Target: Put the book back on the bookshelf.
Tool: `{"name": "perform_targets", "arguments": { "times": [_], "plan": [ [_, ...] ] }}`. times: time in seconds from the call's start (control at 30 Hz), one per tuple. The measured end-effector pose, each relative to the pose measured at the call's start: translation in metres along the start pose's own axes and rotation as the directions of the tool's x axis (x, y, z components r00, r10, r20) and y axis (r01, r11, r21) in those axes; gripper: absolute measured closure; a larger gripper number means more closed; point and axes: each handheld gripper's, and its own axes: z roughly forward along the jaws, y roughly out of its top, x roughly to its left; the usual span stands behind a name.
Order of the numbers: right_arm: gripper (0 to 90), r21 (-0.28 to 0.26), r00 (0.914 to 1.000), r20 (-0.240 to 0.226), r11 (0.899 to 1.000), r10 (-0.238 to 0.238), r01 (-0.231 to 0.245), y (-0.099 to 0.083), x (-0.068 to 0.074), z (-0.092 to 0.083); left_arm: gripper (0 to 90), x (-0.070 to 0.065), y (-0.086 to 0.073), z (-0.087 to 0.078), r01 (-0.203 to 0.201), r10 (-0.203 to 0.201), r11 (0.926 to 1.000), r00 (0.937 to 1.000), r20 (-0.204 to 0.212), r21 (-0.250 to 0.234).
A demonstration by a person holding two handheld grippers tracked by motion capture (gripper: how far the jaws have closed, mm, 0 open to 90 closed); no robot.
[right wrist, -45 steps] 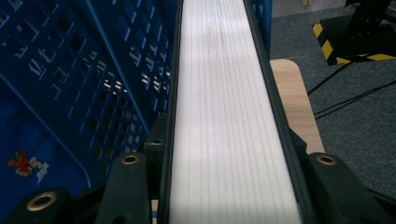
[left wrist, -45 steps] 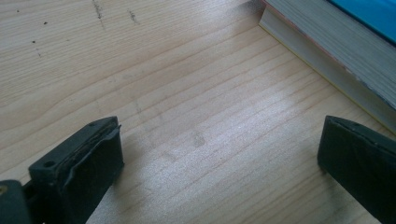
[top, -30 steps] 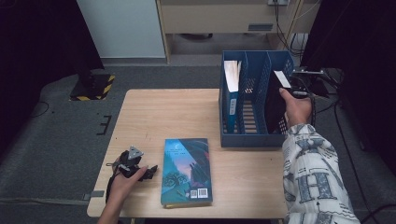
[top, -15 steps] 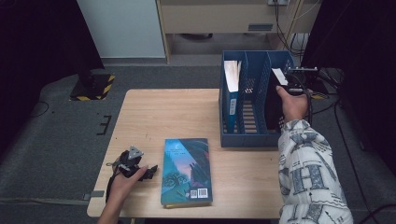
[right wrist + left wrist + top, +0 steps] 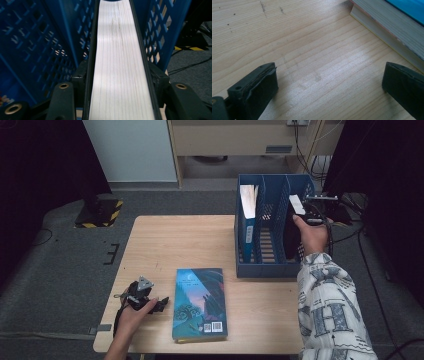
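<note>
Black-covered book (image 5: 121, 65) is standing on edge in the right-hand compartment of the blue file rack (image 5: 270, 232), its lower part hiding behind the mesh wall in the high view, so that little more than its pale top corner (image 5: 296, 204) is showing there; its title and cover are impossible to make out. In the right gripper view its white page edge is running up between the two black jaws, which are sitting against both covers; they have just been opening, and whether the pads are still pressing I cannot tell. The right gripper (image 5: 311, 218) itself is hard to read in the high view, dark against the person's hand and cables.

A second book (image 5: 248, 217) is leaning in the rack's left compartment. A blue-covered paperback (image 5: 200, 302) is lying flat near the front of the light wooden table (image 5: 175, 240); the left gripper (image 5: 161, 305) is resting just beside it, jaws spread wide over bare wood with nothing between them. Grey floor is surrounding the table, with a yellow-and-black striped block (image 5: 99, 213) at the far left and a pale cabinet (image 5: 240, 137) behind.
</note>
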Motion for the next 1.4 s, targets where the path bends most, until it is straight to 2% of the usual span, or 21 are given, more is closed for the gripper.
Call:
{"name": "perform_targets", "arguments": {
  "times": [0.27, 0.5, 0.7, 0.97, 1.17, 1.4],
  "plan": [
    [43.7, -0.008, 0.9995, -0.031, 1.000, -0.009, 0.009, -0.002, 0.004, -0.010, 0.0, 0.000, 0.000, 0.000, 0.000, 0.000, 1.0000, 1.0000, 0.000, 0.000],
    [40.4, -0.003, 0.9991, -0.039, 1.000, -0.015, 0.015, -0.005, 0.007, -0.016, 0.0, 0.000, 0.000, 0.000, -0.002, 0.002, 1.0000, 1.0000, 0.000, 0.000],
    [33.6, -0.016, 0.9977, -0.067, 1.000, 0.010, -0.011, -0.004, 0.004, -0.016, 0.0, 0.000, 0.000, 0.000, 0.001, -0.001, 1.0000, 1.0000, 0.000, -0.001],
    [17.2, -0.004, 0.9964, -0.081, 1.000, 0.026, -0.027, -0.005, 0.006, -0.015, 0.0, 0.000, 0.000, 0.000, 0.003, -0.003, 1.0000, 1.0000, 0.000, -0.001],
    [13.8, -0.011, 0.9961, -0.085, 1.000, 0.023, -0.024, -0.005, 0.004, -0.023, 0.0, 0.000, 0.000, 0.000, 0.002, -0.002, 1.0000, 1.0000, 0.000, -0.001],
    [7.0, -0.004, 0.9919, -0.123, 0.999, 0.033, -0.034, -0.014, 0.002, -0.033, 0.0, 0.000, 0.000, 0.001, 0.006, -0.006, 1.0000, 1.0000, 0.001, -0.007]
  ]
}}
